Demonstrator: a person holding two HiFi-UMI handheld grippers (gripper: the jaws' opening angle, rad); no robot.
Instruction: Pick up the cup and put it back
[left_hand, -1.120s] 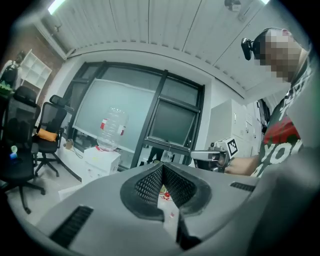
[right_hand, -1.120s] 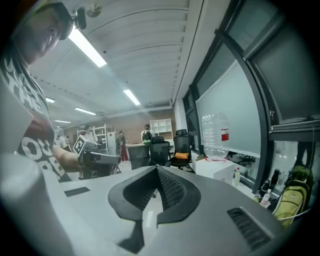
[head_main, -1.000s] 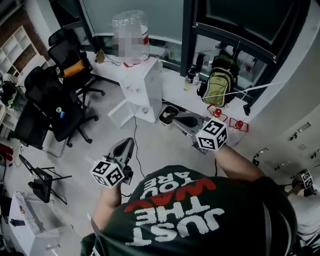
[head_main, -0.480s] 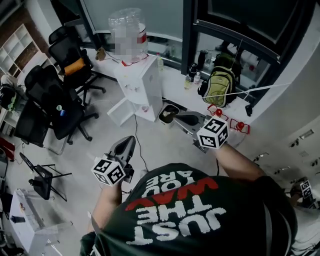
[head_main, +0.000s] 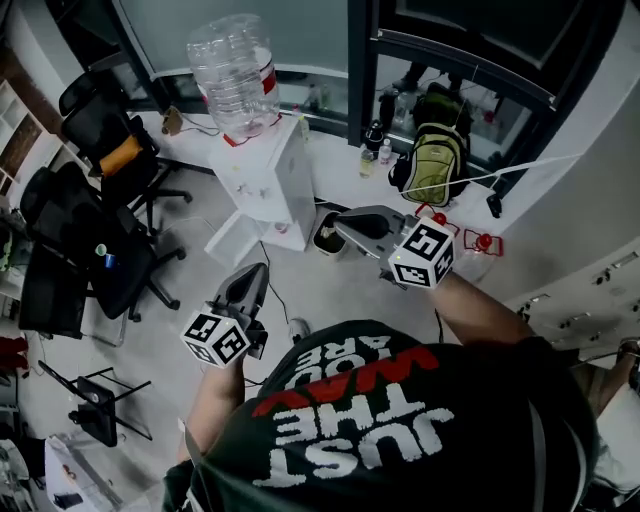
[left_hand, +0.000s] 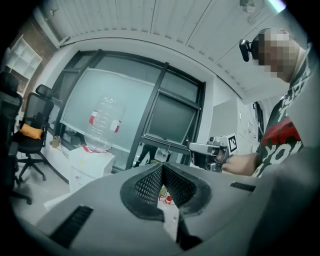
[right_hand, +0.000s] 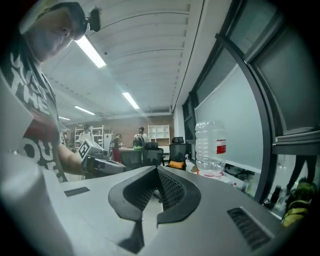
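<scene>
**Left gripper** (head_main: 256, 270): held low at the left of the head view, pointing up the picture toward the white cabinet (head_main: 272, 175). Its jaws are closed together at the tips, with nothing between them. Its place in the picture is nearly the same as a second ago.

**Right gripper** (head_main: 342, 222): jaws closed tip to tip and empty. Its marker cube (head_main: 421, 254) sits a little higher than a second ago. The jaws now reach further left, and their tips overlap the rim of the bin (head_main: 322, 241), which lay clear of them earlier. In the left gripper view it shows at the right, level, carried on a forearm.

**Cup**: held by neither gripper, and it cannot be picked out with certainty in any view. A small green cylinder (head_main: 100, 250) on a black office chair (head_main: 125, 275) is too small to identify.

**Water bottle** (head_main: 232, 72): upturned on the white cabinet. It has shifted left in the head view since a second ago.

**Green backpack** (head_main: 432, 165): upright on the low white surface (head_main: 345, 165) below the window, slightly higher in the picture than before.

**Office chairs**: the group has slid toward the left edge. The chair with the orange cushion (head_main: 122, 155) is now close to that edge.
</scene>
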